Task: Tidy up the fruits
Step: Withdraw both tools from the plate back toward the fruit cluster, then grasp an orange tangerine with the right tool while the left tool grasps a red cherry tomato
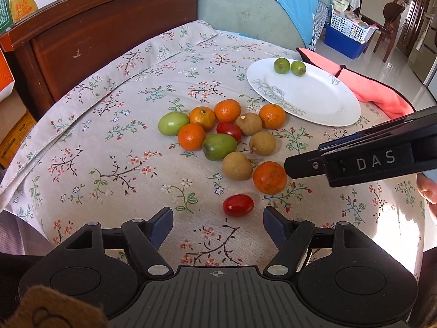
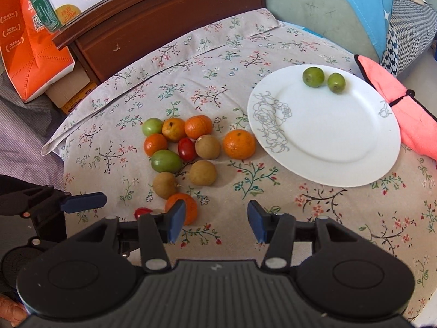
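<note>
A white plate (image 1: 322,101) at the right back of the floral cloth holds two small green fruits (image 1: 282,65); the plate also shows in the right wrist view (image 2: 327,142). A cluster of oranges (image 1: 227,110), green fruits (image 1: 219,146), brown longans (image 1: 237,165) and red tomatoes (image 1: 229,130) lies mid-table. One orange (image 1: 269,177) and one tomato (image 1: 238,205) lie nearest. My left gripper (image 1: 218,225) is open and empty, just behind that tomato. My right gripper (image 2: 215,222) is open and empty, near the front orange (image 2: 188,207).
A pink cloth (image 2: 409,114) lies beside the plate on the right. A dark wooden headboard (image 1: 109,27) and boxes (image 2: 30,43) stand behind the table. A blue and green cushion (image 1: 273,8) is at the back right. The table edge falls off at left.
</note>
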`<state>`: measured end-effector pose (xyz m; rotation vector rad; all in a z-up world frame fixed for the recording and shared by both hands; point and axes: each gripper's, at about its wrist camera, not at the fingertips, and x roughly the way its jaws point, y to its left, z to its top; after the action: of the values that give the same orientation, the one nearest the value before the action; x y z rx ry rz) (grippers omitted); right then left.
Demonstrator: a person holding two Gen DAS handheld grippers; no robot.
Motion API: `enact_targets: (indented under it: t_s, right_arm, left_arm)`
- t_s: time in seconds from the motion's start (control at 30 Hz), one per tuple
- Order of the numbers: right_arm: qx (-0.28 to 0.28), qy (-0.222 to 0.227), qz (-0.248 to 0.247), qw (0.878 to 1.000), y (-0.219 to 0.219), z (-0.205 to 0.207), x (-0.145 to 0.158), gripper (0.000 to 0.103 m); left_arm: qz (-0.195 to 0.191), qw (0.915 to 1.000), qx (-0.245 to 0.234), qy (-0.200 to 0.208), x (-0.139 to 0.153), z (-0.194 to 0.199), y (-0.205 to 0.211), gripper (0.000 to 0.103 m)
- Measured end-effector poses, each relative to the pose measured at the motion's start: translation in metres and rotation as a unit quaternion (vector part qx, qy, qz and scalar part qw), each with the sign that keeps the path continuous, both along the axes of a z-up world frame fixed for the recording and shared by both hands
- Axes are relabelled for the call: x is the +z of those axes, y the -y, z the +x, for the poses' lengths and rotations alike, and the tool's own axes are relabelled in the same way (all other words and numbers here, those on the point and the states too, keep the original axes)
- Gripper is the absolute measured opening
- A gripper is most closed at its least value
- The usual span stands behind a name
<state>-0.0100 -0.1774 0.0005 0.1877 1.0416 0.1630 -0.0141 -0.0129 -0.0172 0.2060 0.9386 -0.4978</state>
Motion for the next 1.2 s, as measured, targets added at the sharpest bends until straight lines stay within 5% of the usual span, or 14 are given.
enact_targets:
  t_s: [0.6, 0.9, 1.07, 1.2]
  right_arm:
    - [0.033, -0.008, -0.004, 0.999, -0.025, 0.005, -0.011, 0.047]
    - [0.047, -0.016, -0.008, 0.999, -0.031, 0.009, -0.017, 0.032]
    - [0.05, -0.012, -0.007, 0.999, -0.032, 0.01, -0.018, 0.03]
    - [0.049, -0.012, -0.007, 0.999, -0.031, 0.01, -0.017, 0.03]
  left_arm:
    - [0.0, 0.9998, -0.011, 0.019, -0.006, -0.005, 0.009, 0.067]
    - [-0.003, 0.9998, -0.018, 0.009, -0.011, -0.007, 0.013, 0.047]
    - [-0.014, 0.9997, -0.016, 0.008, -0.009, -0.005, 0.011, 0.023]
    - [-0.021, 0.9997, -0.014, 0.005, -0.009, -0.005, 0.01, 0.022]
